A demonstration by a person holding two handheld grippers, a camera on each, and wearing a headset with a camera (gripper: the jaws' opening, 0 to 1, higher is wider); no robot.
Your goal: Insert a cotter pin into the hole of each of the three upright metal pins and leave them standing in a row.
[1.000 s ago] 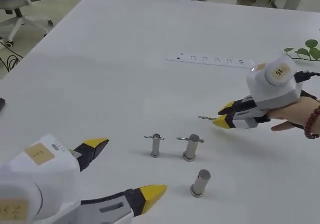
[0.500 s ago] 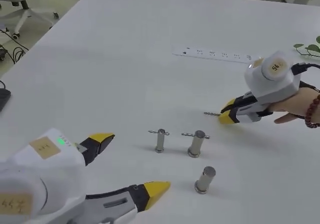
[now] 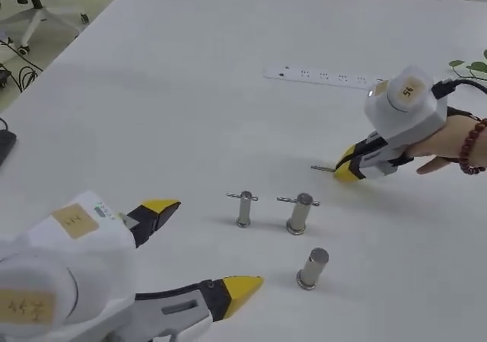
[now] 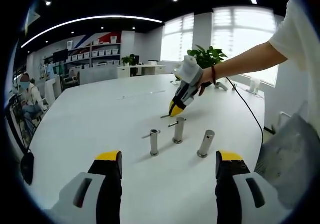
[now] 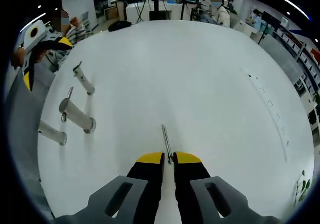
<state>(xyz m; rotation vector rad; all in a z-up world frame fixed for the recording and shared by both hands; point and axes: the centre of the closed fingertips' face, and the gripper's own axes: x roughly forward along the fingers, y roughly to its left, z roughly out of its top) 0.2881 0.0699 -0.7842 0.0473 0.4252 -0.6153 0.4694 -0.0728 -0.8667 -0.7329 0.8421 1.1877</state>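
Note:
Three upright metal pins stand on the white table. The left pin (image 3: 243, 207) and the middle pin (image 3: 299, 212) each carry a cotter pin through the top. The third pin (image 3: 312, 267), nearer me, is bare. My right gripper (image 3: 350, 168) sits right of and beyond them, shut on a thin cotter pin (image 3: 323, 168) that points left toward the pins (image 5: 166, 141). Low at the bottom left, my left gripper (image 3: 199, 249) stands open with nothing between its jaws. It faces the three pins (image 4: 178, 129).
A white power strip (image 3: 327, 77) lies across the table behind the right gripper. A green plant (image 3: 473, 66) stands at the far right edge. Office chairs stand off the table's left side. Bare tabletop (image 3: 152, 113) stretches to the left and beyond the pins.
The head camera has shifted a little. The right gripper has tipped slightly downward, still shut on the cotter pin. The three metal pins and the left gripper have not moved.

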